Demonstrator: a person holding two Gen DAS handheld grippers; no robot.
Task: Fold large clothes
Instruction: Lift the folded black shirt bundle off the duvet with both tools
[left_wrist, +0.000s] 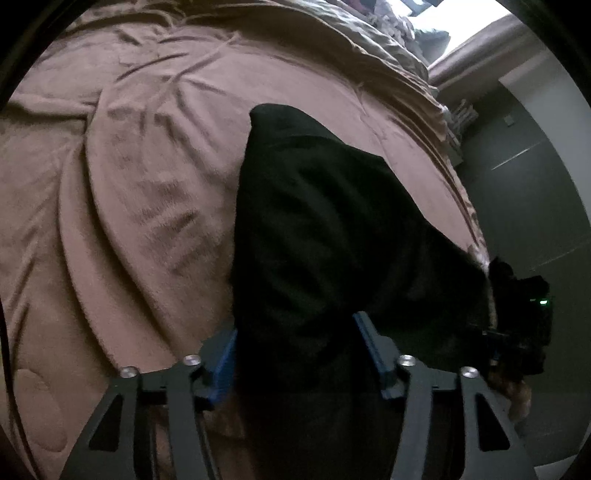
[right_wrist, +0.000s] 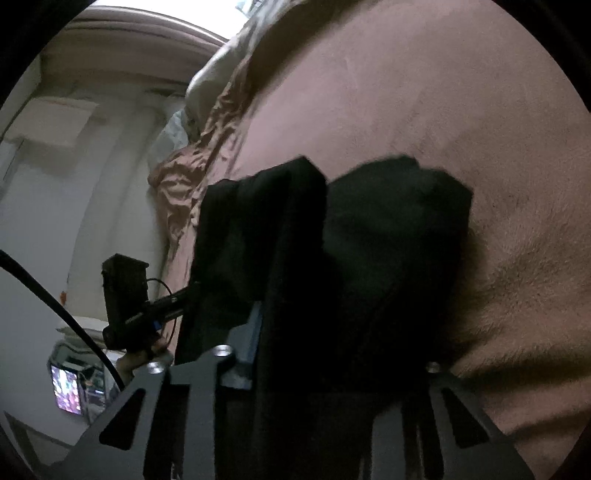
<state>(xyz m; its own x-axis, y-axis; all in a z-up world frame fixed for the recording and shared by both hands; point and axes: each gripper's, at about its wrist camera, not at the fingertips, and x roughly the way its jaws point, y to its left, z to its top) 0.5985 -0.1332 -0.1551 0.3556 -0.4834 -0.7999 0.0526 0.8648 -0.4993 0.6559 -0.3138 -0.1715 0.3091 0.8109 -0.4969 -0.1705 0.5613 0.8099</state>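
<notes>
A black garment (left_wrist: 332, 221) hangs over the brown bedspread (left_wrist: 129, 184), held up by both grippers. In the left wrist view my left gripper (left_wrist: 301, 354) has its blue fingers (left_wrist: 223, 363) apart with black cloth filling the gap between them. The right gripper (left_wrist: 524, 317) shows at the garment's far right end. In the right wrist view the black garment (right_wrist: 369, 240) drapes over my right gripper (right_wrist: 332, 354) and hides its right finger; a blue-grey finger (right_wrist: 245, 354) shows at the left. The left gripper (right_wrist: 125, 295) shows at the left, at the cloth's other end.
The bedspread (right_wrist: 461, 92) is wrinkled, with crumpled bedding (left_wrist: 388, 40) at the far end. The bed's edge (left_wrist: 461, 177) runs beside a dark floor (left_wrist: 535, 203). A white wall (right_wrist: 55, 184) and a lit screen (right_wrist: 66, 391) are off the bed.
</notes>
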